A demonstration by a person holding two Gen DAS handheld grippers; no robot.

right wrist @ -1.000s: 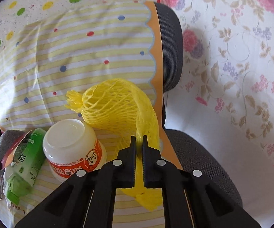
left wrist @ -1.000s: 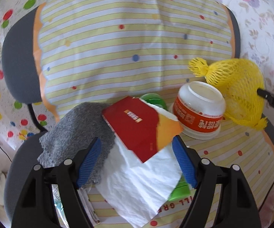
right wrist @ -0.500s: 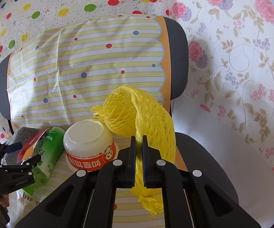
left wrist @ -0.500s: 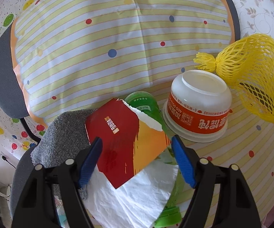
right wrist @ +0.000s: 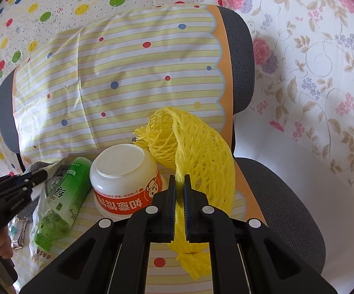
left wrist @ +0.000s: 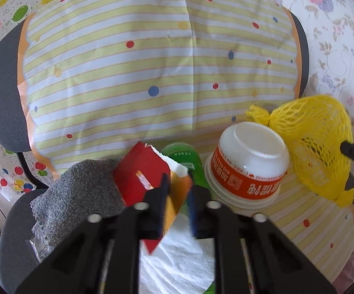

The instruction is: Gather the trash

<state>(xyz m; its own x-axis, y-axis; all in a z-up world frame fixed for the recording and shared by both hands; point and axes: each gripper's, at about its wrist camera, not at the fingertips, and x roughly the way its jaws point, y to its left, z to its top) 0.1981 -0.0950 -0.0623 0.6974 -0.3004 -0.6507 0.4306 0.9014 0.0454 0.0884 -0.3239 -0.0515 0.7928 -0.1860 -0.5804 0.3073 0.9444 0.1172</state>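
The red-and-orange torn packet (left wrist: 150, 178) lies on a white tissue (left wrist: 179, 267) on the cloth-draped chair seat (right wrist: 284, 196), pinched between the narrowed fingers of the left gripper (left wrist: 177, 205). The right gripper (right wrist: 179, 196), level and low, is clamped on the yellow foam net (right wrist: 196, 154) beside the upturned white tub (right wrist: 125, 178). Only the right view shows the green bottle (right wrist: 64, 196) whole; the left view shows the grey sponge (left wrist: 78, 191). Bare seat edge lies to the right.

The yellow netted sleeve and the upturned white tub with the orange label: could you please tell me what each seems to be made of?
Yellow netted sleeve: soft foam or plastic mesh, matte; its open lattice buckles where the right gripper pinches it. Upturned white tub with the orange label: probably rigid moulded plastic, semi-gloss, with faint highlights on its smooth base; coated paper cannot be ruled out.
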